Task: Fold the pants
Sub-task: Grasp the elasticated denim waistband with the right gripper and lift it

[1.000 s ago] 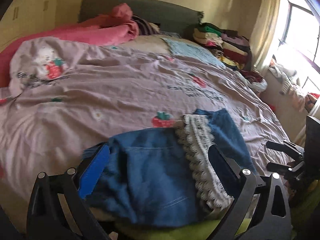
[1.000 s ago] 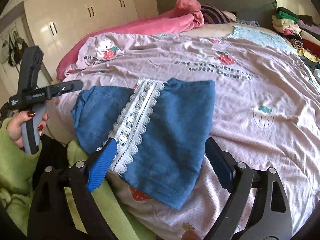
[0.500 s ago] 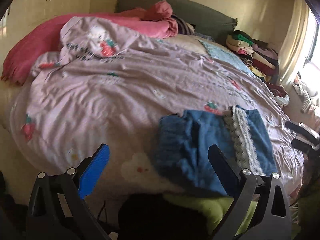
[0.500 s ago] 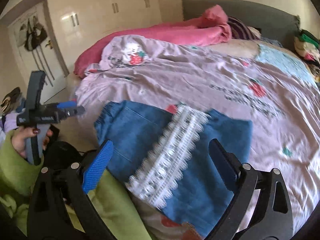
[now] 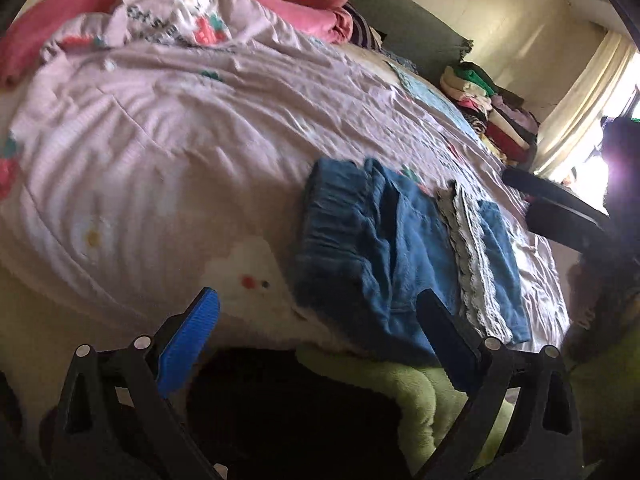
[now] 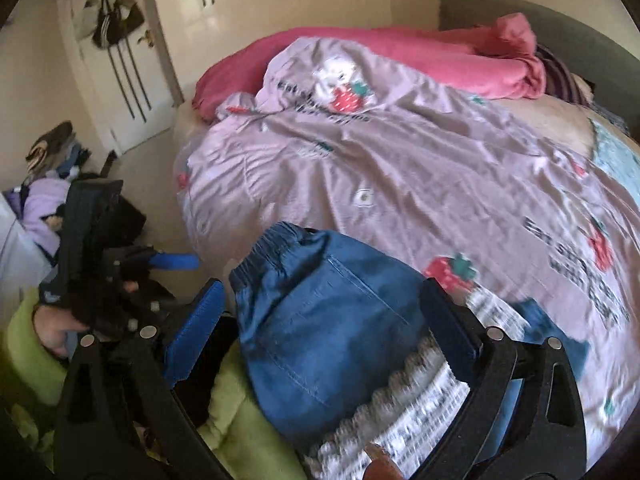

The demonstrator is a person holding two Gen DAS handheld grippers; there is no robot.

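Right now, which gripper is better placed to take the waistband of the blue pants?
Probably the right gripper: its open jaws frame the blue pants near the waistband. The left gripper is open too, but stands off to the side.

Daylight pours in from a window (image 5: 612, 148) at the far right of the left view, blown out to white glare with a purplish flare, while the near floor under the bed (image 5: 160, 120) sinks into deep shadow. Both views bow strongly at the edges, with black corners. The right view is softly lit, and motion blur smears the lace trim (image 6: 424, 412) and the duvet's print on the right.
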